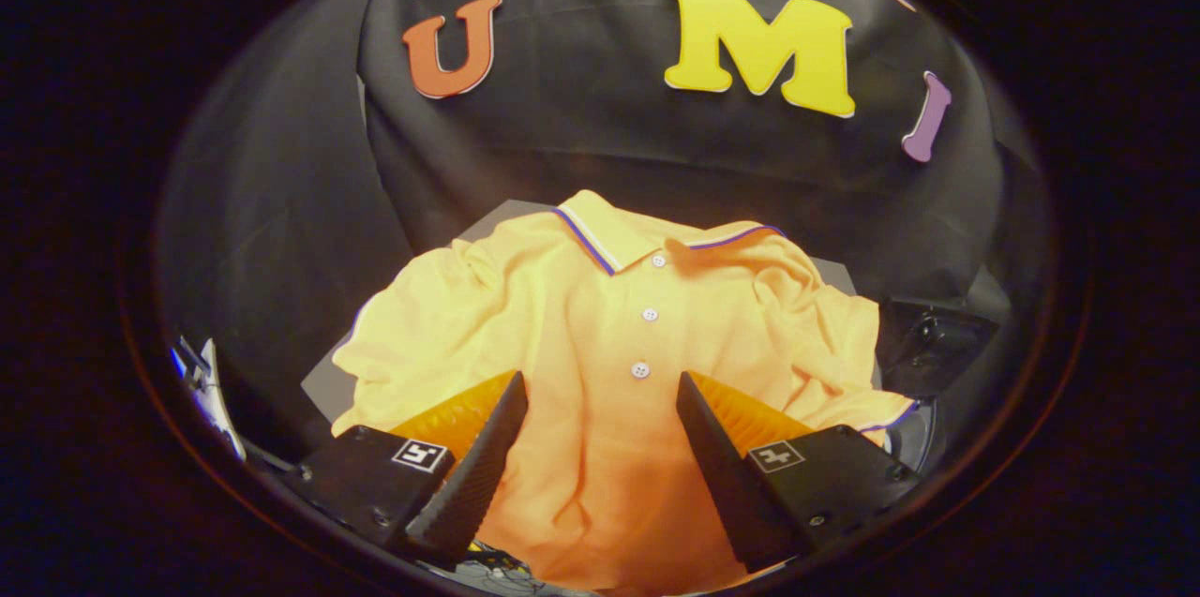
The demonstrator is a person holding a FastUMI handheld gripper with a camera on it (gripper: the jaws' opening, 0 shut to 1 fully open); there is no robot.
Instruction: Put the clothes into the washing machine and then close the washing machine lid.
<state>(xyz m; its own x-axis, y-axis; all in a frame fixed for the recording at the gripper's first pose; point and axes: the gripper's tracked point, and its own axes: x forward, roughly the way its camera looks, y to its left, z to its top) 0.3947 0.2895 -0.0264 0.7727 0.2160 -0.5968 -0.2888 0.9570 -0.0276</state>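
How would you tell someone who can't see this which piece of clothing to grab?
Look at the grey board lying in front of the black cloth wall. Spread over it is a yellow short-sleeved polo shirt, its front running between the open gripper fingers. It is the sole garment there, with white buttons and a collar edged in a thin blue and white stripe.

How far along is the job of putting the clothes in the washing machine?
Nothing looks done yet. The yellow polo shirt with white buttons lies spread on a grey surface, not in any machine. In hand: the tool hangs open over the shirt's front, one finger on each side of the button line, gripping nothing. Left: grasp the shirt, load it, close the lid.
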